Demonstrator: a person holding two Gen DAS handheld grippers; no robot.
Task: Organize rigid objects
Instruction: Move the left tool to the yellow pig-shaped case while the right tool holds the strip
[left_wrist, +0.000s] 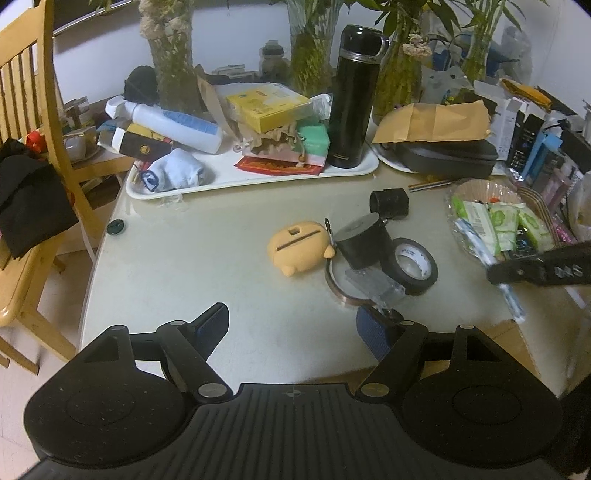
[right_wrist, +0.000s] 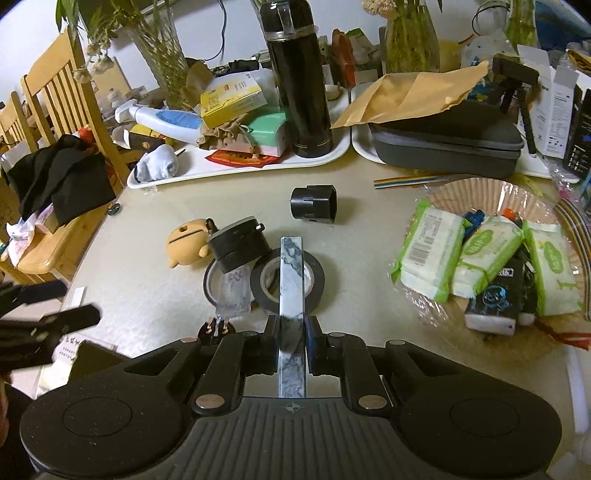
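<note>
My right gripper (right_wrist: 291, 334) is shut on a long marble-patterned bar (right_wrist: 291, 280) that sticks forward over a black tape roll (right_wrist: 288, 284). In the left wrist view the right gripper (left_wrist: 517, 275) shows at the right edge with the bar (left_wrist: 480, 251). My left gripper (left_wrist: 291, 328) is open and empty above the table's near edge. Ahead lie a yellow earbud case (left_wrist: 299, 247), a black round box (left_wrist: 364, 240), the tape roll (left_wrist: 412, 266), a thin copper tape ring (left_wrist: 345, 291), a clear plastic piece (left_wrist: 373, 286) and a black cap (left_wrist: 389, 202).
A white tray (left_wrist: 258, 177) at the back holds a black thermos (left_wrist: 352, 99), boxes, a bottle and a sock. A dark case (right_wrist: 447, 147) sits on a second tray. A paper-lined basket (right_wrist: 491, 195) holds wipe packs. A wooden chair (left_wrist: 33, 147) stands left.
</note>
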